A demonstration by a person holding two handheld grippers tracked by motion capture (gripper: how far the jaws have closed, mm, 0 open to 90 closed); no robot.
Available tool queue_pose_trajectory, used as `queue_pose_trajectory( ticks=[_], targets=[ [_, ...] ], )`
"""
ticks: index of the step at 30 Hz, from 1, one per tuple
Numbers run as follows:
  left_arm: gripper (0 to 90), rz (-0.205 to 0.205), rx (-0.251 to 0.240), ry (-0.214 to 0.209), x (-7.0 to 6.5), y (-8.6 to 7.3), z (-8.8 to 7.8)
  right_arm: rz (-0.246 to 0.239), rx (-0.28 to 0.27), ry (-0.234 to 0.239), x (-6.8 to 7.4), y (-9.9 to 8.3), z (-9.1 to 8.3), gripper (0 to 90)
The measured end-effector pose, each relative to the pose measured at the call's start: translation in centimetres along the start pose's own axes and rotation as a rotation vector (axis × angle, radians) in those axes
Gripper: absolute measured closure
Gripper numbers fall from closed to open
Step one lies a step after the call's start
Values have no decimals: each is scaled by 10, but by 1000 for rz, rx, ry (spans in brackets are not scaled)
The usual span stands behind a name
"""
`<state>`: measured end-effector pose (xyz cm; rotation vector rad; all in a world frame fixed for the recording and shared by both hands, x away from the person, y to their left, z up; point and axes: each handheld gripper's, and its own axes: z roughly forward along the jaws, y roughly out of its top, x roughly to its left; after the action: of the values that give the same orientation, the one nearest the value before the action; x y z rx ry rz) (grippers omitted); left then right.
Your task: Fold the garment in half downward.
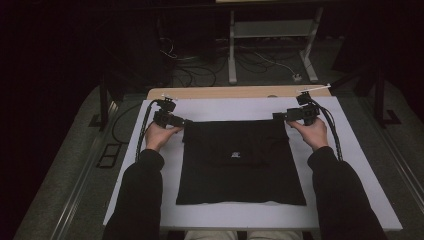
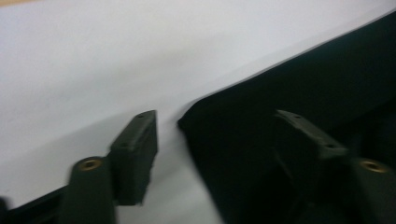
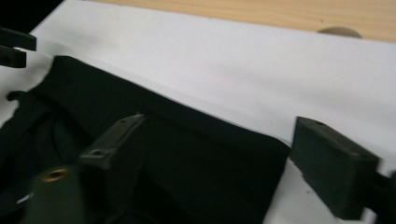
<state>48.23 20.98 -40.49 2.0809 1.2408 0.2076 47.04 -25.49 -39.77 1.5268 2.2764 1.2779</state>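
Dark floor and tangled cables surround one table (image 1: pixel 350 165) covered with a white sheet, with a strip of bare wood along its far edge. On the sheet lies one black cloth (image 1: pixel 240 162), folded into a rough square, centred between the left and right edges and reaching from near the front edge to about the middle of the sheet.

Two grippers sit at the cloth's two far corners. The left gripper (image 1: pixel 186 121) is at the far left corner; in the left gripper view its jaws stand apart, one over the white sheet and one over the cloth, with the corner between them and neither pad pressing on it. The right gripper (image 1: pixel 276 116) is at the far right corner; in the right gripper view its jaws also stand apart, astride the corner without clamping it.

White sheet lies bare on both sides of the cloth and beyond it up to the wooden strip. Beyond the table's far edge stands one pale metal frame (image 1: pixel 272 45) on the floor, well apart from the work.
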Motion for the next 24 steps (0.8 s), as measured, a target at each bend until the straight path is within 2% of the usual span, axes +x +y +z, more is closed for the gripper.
queue_pose_trajectory(
  ticks=[1,2,3,4,5,6,7,9,14,17,20,24],
  targets=[
    [176,0,0,0,0,0,0,-2,1,12,2,0,-1,71],
    [176,0,2,-11,-2,1,-1,-2,1,12,2,0,-1,71],
    [123,5,9,-32,-4,1,-1,-5,2,12,3,1,-1,10],
    [19,11,7,-47,-7,2,-2,-12,-2,2,8,1,-2,0],
    [0,30,-6,-64,-12,3,-4,-19,-6,2,10,1,-3,0],
    [0,30,-6,-64,-12,3,-4,-19,-6,2,10,1,-3,0],
    [0,39,-33,-67,-16,3,-5,-25,-22,6,14,0,-4,0],
    [0,44,-60,-87,-21,4,-7,-22,-21,20,15,0,-5,0],
    [0,83,-48,-119,-34,4,-6,-45,-14,51,23,-2,-5,0],
    [0,71,-60,-170,-40,4,-5,-49,-17,69,27,-4,-5,0],
    [0,62,-52,-227,-42,4,-4,-48,0,81,29,-6,-3,0],
    [0,55,-46,-253,-43,4,-4,-58,9,94,32,-8,-1,0]
  ],
)
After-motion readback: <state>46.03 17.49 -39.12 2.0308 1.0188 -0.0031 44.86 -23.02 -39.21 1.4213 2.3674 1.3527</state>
